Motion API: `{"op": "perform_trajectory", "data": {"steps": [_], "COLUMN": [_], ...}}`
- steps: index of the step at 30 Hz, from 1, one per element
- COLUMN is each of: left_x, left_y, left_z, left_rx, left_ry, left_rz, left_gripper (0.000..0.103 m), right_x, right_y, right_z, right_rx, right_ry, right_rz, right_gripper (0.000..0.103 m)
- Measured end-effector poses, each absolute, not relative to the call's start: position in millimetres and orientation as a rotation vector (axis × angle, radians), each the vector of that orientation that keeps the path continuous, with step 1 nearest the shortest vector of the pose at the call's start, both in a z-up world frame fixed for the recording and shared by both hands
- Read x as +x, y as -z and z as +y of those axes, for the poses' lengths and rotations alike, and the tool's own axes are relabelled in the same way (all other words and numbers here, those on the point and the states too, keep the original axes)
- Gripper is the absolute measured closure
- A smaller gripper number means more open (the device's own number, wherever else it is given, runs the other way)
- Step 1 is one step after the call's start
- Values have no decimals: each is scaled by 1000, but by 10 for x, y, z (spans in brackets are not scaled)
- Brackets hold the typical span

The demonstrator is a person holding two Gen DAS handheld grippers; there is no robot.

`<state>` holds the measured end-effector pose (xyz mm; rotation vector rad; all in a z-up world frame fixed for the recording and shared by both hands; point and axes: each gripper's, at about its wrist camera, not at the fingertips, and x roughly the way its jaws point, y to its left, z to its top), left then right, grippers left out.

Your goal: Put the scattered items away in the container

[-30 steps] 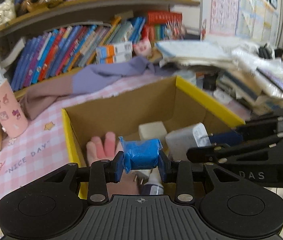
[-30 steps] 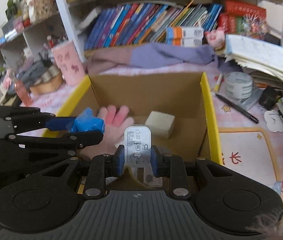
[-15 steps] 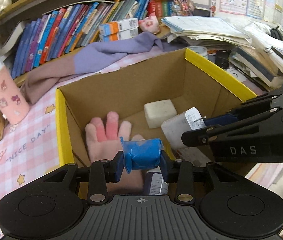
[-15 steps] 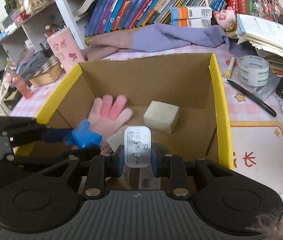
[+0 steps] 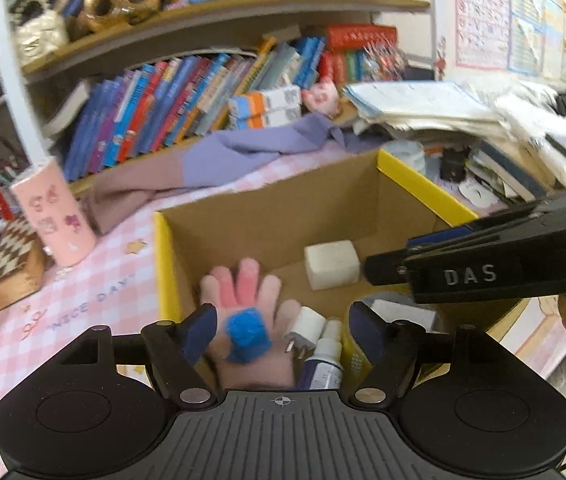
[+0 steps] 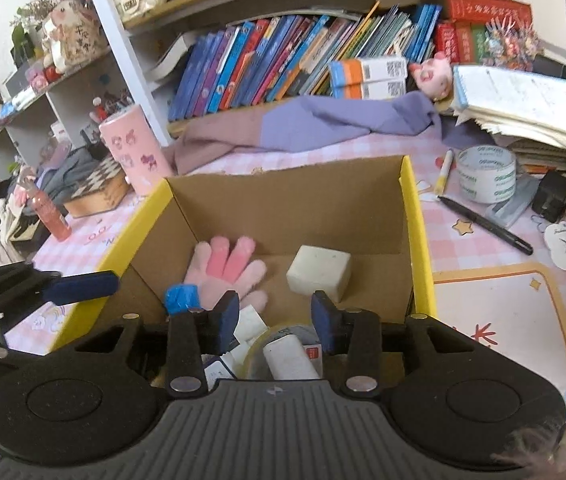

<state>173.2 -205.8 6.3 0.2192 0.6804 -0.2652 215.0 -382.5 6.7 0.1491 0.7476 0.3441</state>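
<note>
The box (image 6: 413,216) is brown cardboard with bright yellow outer sides and an open top, and it stands on a counter (image 6: 483,304) covered with a pink checked cloth. Both grippers hang over its near edge.

The left gripper (image 5: 283,330) has just been opening, and its jaws now stand spread wide with nothing pressed between them. A small blue wrapped packet (image 5: 247,334), crumpled and shiny, lies below them on a pink knitted glove (image 5: 245,292), free of both pads. The glove lies flat on the box floor with its fingers pointing to the far wall; two fingers are a stronger pink than the others.

The right gripper (image 6: 275,314) has also just been opening, and its jaws are parted with no thing gripped. Under them lies a white plug (image 6: 289,356) with a rounded body; in the left wrist view a white plug (image 5: 303,326) with two metal pins shows beside the glove. Next to it stands a small white and dark blue bottle (image 5: 323,356). A pale block (image 6: 319,274), like a soap or sponge, rests near the far wall of the box, apart from the glove.

Outside the box, on the right, a roll of tape (image 6: 485,174) and a black pen (image 6: 483,224) lie on the counter.
</note>
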Motion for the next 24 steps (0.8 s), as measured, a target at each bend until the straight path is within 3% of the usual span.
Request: {"op": "perform_trajectory", "data": {"steps": [13, 24], "left_x": [974, 319], "left_y": [-346, -260], "left_z": [-1384, -1025], "left_rx": [23, -22], "left_ry": [101, 76], "left_rz": [594, 644], "left_gripper": [23, 22], "right_x": [1394, 678], "right_y": [-292, -177], "right_z": [-3633, -3234], "right_rx": [105, 65], "right_ry": [-262, -243], "right_rz": [623, 672], "right_gripper": [63, 62]}}
